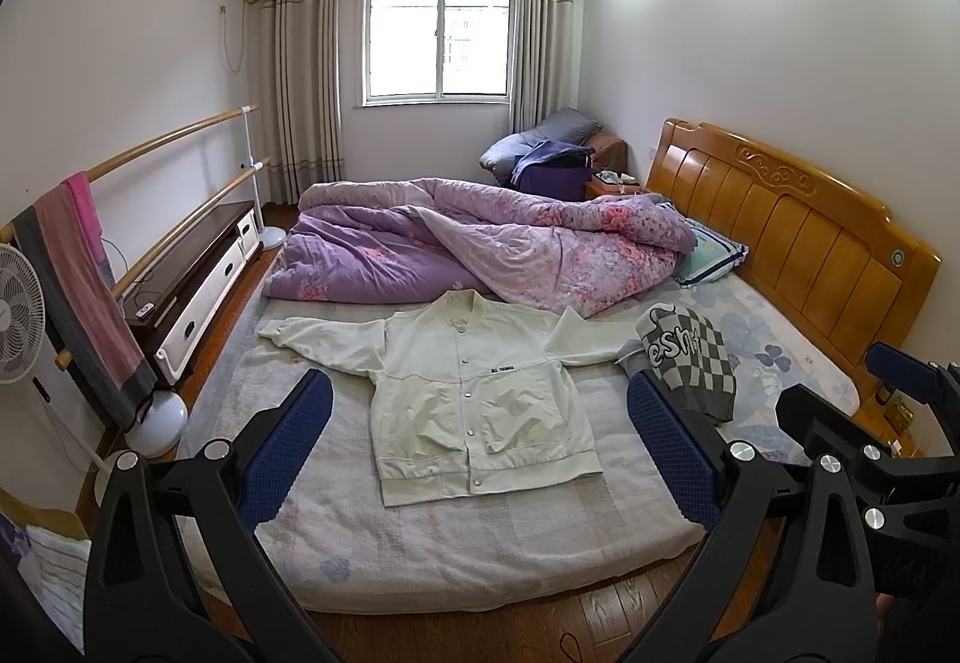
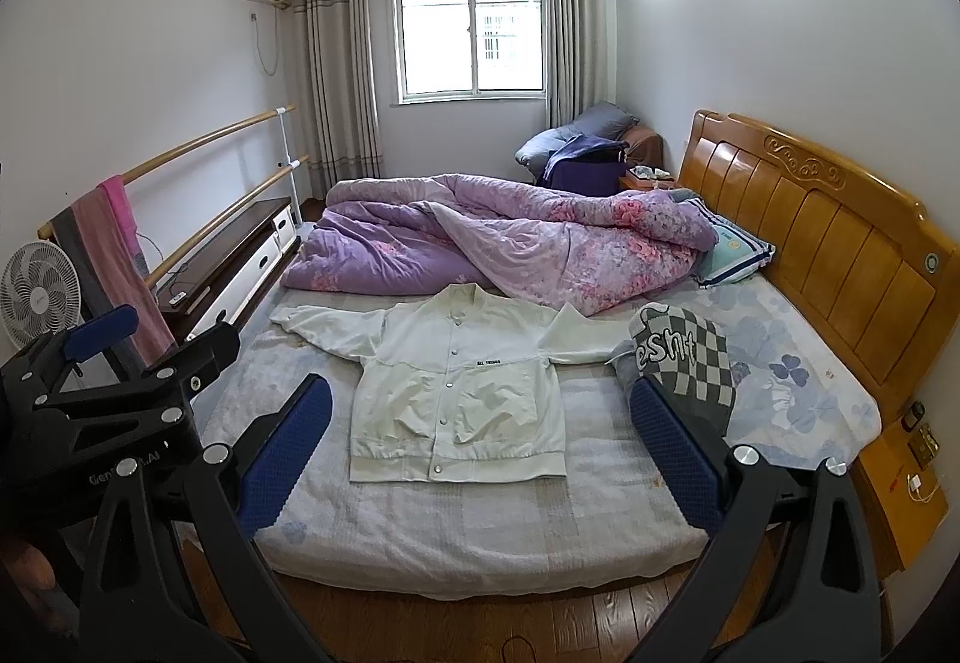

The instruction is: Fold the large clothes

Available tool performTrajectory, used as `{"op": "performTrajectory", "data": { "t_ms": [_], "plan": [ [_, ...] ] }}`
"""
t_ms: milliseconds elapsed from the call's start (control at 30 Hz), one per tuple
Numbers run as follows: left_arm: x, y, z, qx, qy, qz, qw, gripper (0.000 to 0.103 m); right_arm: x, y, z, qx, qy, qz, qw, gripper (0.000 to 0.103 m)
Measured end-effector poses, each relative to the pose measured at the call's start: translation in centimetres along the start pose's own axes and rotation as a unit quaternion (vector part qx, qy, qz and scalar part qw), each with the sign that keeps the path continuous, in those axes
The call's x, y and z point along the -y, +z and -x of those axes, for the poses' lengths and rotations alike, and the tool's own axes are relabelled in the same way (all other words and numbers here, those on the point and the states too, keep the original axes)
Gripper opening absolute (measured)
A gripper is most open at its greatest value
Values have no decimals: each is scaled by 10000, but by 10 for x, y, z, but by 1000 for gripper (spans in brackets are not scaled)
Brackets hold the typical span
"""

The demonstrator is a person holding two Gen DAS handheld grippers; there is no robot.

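Observation:
A white snap-button jacket (image 1: 474,399) lies flat on the bed, front up, sleeves spread to both sides; it also shows in the right wrist view (image 2: 456,393). My left gripper (image 1: 480,447) is open and empty, held above the near edge of the bed, short of the jacket's hem. My right gripper (image 2: 480,447) is open and empty, beside the left one at about the same height. The right gripper also shows in the left wrist view (image 1: 840,399) at the right edge. The left gripper shows in the right wrist view (image 2: 156,351) at the left edge.
A folded checkered garment (image 1: 690,357) lies right of the jacket. A bunched purple quilt (image 1: 480,243) fills the far half of the bed. The wooden headboard (image 1: 792,231) is at the right. A fan (image 1: 18,315), towel rail and TV cabinet (image 1: 198,273) stand at the left. Wood floor lies below.

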State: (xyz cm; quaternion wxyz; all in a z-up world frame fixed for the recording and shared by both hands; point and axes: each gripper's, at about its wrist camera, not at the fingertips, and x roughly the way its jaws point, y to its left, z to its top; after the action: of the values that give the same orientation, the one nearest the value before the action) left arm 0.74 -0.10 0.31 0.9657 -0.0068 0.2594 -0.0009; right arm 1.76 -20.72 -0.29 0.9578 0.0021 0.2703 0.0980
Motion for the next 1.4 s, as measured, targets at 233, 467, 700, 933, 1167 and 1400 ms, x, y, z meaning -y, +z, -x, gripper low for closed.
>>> {"op": "performTrajectory", "data": {
  "t_ms": [233, 467, 700, 933, 1167, 1400],
  "plan": [
    [-3, -2, -6, 7, 10, -4, 10000, 98, -4, 1, -3, 24, -14, 9, 10000, 96],
    [-10, 0, -15, 18, 10, 7, 10000, 98, -6, 3, -7, 22, -10, 23, 10000, 96],
    [-12, 0, -14, 25, 1, 12, 10000, 98, -8, 2, -7, 21, -1, 25, 10000, 96],
    [-14, 1, -15, 16, -7, 18, 10000, 98, -8, 2, -10, 0, -2, 23, 10000, 96],
    [-14, 0, -16, 17, 0, 24, 10000, 98, -9, 3, -15, -16, 0, 15, 10000, 96],
    [-14, -1, -16, 18, -7, 34, 10000, 98, -17, 0, -21, -54, -10, 30, 10000, 96]
  ]
}}
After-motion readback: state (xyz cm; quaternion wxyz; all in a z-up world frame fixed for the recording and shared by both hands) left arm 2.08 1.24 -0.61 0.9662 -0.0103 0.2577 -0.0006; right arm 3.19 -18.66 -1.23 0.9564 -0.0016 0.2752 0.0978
